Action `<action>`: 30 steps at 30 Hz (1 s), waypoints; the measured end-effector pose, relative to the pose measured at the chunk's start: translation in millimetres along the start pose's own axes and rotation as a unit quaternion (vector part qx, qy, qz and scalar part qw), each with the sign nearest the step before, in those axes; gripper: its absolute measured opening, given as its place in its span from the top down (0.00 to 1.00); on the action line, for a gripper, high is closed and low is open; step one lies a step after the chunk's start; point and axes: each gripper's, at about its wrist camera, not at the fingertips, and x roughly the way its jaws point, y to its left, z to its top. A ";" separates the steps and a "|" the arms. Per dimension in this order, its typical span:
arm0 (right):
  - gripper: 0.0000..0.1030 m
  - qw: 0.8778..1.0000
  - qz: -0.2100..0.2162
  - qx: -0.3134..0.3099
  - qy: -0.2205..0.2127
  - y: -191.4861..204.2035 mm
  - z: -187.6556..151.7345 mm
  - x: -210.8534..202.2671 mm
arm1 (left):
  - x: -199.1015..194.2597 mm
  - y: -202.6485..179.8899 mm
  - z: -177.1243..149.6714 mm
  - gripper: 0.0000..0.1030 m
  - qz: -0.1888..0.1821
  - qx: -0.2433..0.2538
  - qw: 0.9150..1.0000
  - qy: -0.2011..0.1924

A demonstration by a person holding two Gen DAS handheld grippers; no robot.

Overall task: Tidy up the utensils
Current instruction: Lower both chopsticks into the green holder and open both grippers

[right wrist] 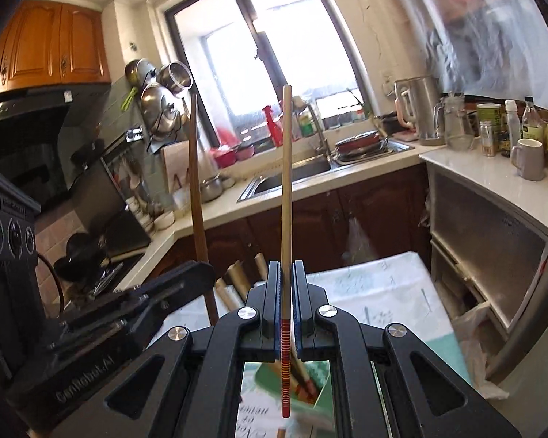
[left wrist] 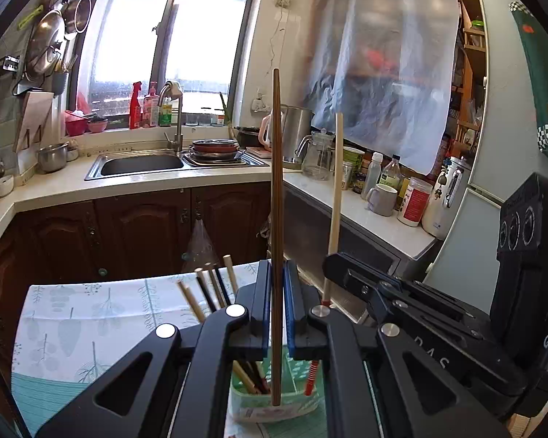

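My left gripper (left wrist: 277, 277) is shut on a dark brown chopstick (left wrist: 276, 182) that stands upright, its lower tip hanging over a green box (left wrist: 296, 401). Several other chopsticks (left wrist: 210, 292) lean out of that box. Just to the right, my right gripper (left wrist: 333, 260) holds a pale chopstick (left wrist: 336, 189). In the right wrist view, the right gripper (right wrist: 286, 277) is shut on this pale chopstick (right wrist: 286, 182), whose lower end is red-striped, above the green box (right wrist: 321, 379). The left gripper (right wrist: 201, 272) and its brown chopstick (right wrist: 196, 189) show on the left.
The box stands on a table with a leaf-print cloth (left wrist: 84, 325). Beyond it are dark wooden cabinets (left wrist: 128, 230), a sink (left wrist: 139, 164) with stacked dishes, and a counter with a mug (left wrist: 383, 200), jars and bottles. A stove (right wrist: 102, 262) lies to the left.
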 end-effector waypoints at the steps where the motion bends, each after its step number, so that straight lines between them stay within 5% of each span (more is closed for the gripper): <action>1: 0.95 1.000 -0.003 0.000 -0.004 -7.7 5.3 3.8 | 7.6 0.2 -1.0 0.96 0.001 -0.001 1.000 -0.001; 15: 0.95 0.999 0.016 -0.034 0.003 -42.6 -53.2 134.1 | 49.6 22.8 -39.4 0.96 0.009 -0.012 1.000 -0.023; 30: 0.95 0.989 0.032 -0.134 0.060 -45.4 -140.0 140.1 | 50.0 36.7 -78.5 0.96 -0.005 -0.049 0.999 -0.004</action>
